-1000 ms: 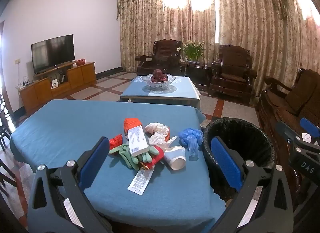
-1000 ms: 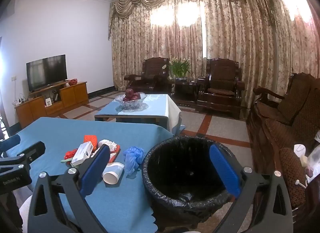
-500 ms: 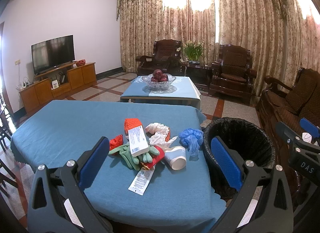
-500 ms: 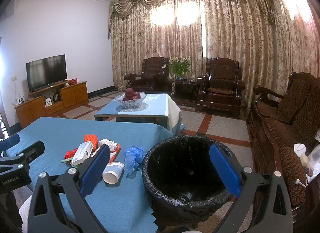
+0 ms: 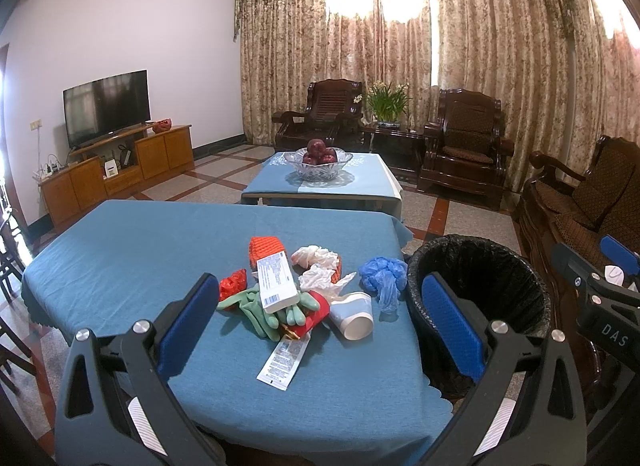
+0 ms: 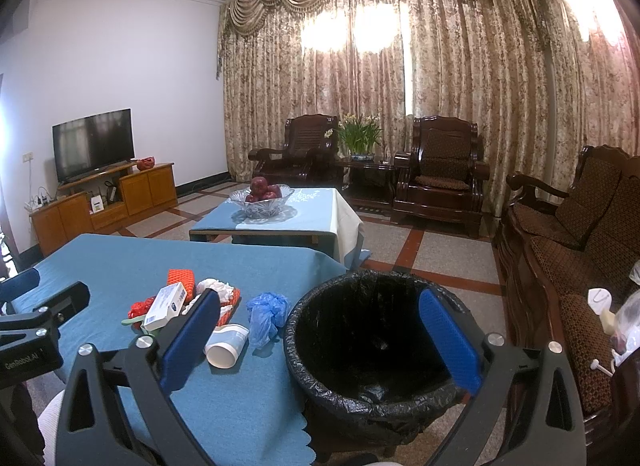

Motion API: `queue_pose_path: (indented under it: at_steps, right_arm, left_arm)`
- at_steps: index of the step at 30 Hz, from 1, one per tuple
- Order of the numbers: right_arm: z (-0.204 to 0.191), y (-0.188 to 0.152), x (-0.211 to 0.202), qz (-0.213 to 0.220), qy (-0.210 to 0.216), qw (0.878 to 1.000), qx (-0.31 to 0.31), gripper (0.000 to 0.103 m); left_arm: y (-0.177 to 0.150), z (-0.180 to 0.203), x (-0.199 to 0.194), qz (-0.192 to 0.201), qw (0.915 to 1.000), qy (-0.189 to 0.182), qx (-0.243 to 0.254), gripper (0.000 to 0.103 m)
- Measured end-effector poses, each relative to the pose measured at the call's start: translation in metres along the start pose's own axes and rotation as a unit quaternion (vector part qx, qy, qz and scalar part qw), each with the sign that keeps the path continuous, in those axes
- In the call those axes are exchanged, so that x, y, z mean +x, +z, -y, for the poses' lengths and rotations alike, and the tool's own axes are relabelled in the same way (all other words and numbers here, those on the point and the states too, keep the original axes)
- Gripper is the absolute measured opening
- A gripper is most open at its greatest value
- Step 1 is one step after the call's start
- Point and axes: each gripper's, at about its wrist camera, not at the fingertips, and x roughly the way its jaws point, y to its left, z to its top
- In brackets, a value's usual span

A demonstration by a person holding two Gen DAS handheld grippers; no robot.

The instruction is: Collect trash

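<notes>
At the near edge of the left wrist view, the left gripper is seen with its two blue-padded jaws wide apart and nothing held between them. In the right wrist view, the right gripper is shown in the same state, jaws spread and empty, with its right pad over the bin and its left pad over the table.

Just beyond the left gripper, a flat printed leaflet is laid on the blue tablecloth. Behind it the trash is gathered in one small heap in the middle of the table. A white paper cup is lying on its side with the mouth turned to the near side. To its left, a green glove is spread out, and a white box is resting across it. A red wrapper is found at the left of the heap, crumpled white tissue at the far right part, and an orange foam net at the far end. A crumpled blue plastic bag is placed to the right of the cup, near the table edge.

The bin, lined with a black bag, is standing on the floor just beside the right edge of the table.

Farther away, a low table with a glass fruit bowl is seen.
</notes>
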Motion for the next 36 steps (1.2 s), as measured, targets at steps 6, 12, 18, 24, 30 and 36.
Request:
queue_pose_path:
  at_steps: [6,12,18,24,30,36]
  right_arm:
    - [0.0006,-0.0006,0.0002,0.0,0.0,1.0,0.0,0.097]
    - [0.0004,-0.0007,0.0001,0.0,0.0,1.0,0.0,0.097]
    - [0.0001,-0.0001,0.0,0.0,0.0,1.0,0.0,0.097]
    - [0.0002,-0.0002,0.0,0.0,0.0,1.0,0.0,0.097]
    - [0.0003,0.0001,0.0001,-0.001,0.0,1.0,0.001,0.097]
    - [-0.0014,-0.0049,0.0037,-0.001,0.0,1.0,0.001,0.097]
  left_arm:
    - [0.0002,0.0002,-0.0003,-0.001,1.0,0.0,0.0,0.098]
    - [-0.0001,0.0002,0.0002,0.0,1.0,0.0,0.001,0.098]
    - [-0.0003,0.0,0.0005,0.0,1.0,0.0,0.001,0.098]
    - [-0.0003,0.0001,0.0004,0.0,1.0,0.0,0.001,0.098]
    - [-0.0003,0.0002,0.0004,0.0,1.0,0.0,0.001,0.098]
    - [-0.0003,0.0004,-0.0001,0.0,1.0,0.0,0.001,0.098]
